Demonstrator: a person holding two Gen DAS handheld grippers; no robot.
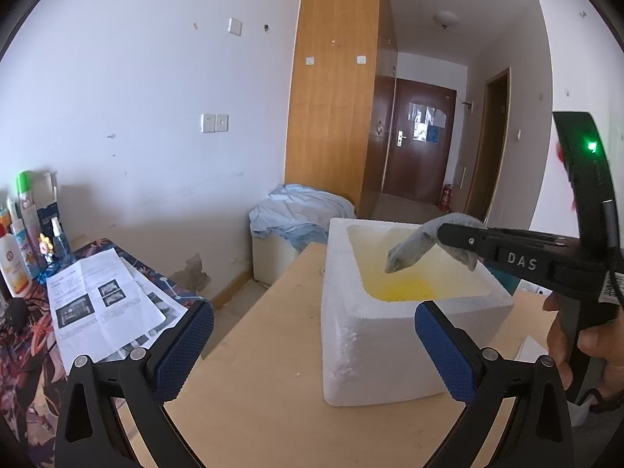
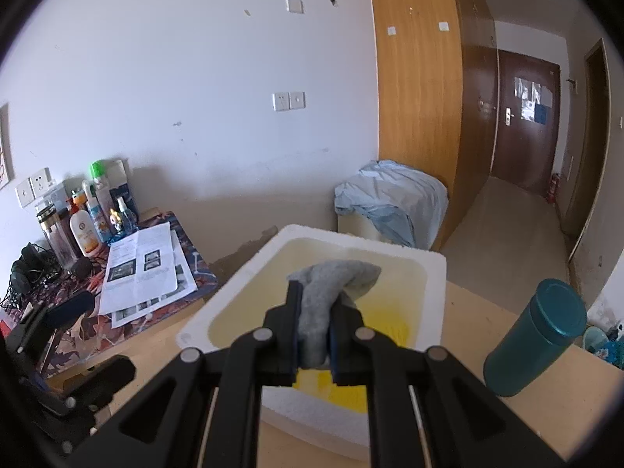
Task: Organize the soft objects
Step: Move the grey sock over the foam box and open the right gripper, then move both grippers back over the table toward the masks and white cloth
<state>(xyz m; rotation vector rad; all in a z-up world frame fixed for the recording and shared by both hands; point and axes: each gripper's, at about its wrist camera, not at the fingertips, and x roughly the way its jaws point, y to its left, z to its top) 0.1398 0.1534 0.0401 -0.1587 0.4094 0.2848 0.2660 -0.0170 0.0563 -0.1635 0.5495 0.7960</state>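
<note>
A white foam box (image 1: pixel 390 343) stands on the wooden table (image 1: pixel 265 351), with something yellow (image 1: pixel 401 290) on its floor. My right gripper (image 2: pixel 316 312) is shut on a grey sock (image 2: pixel 331 284) and holds it above the open box (image 2: pixel 234 292). In the left wrist view the sock (image 1: pixel 413 247) droops from the right gripper (image 1: pixel 444 236) over the box's far right side. My left gripper (image 1: pixel 312 331) is open and empty, near the box's front left corner.
A teal cylinder (image 2: pixel 534 339) stands on the table right of the box. To the left, a patterned side table holds printed papers (image 1: pixel 97 304) and several bottles (image 1: pixel 23 241). A blue sheet (image 1: pixel 300 210) covers a low cabinet behind the table.
</note>
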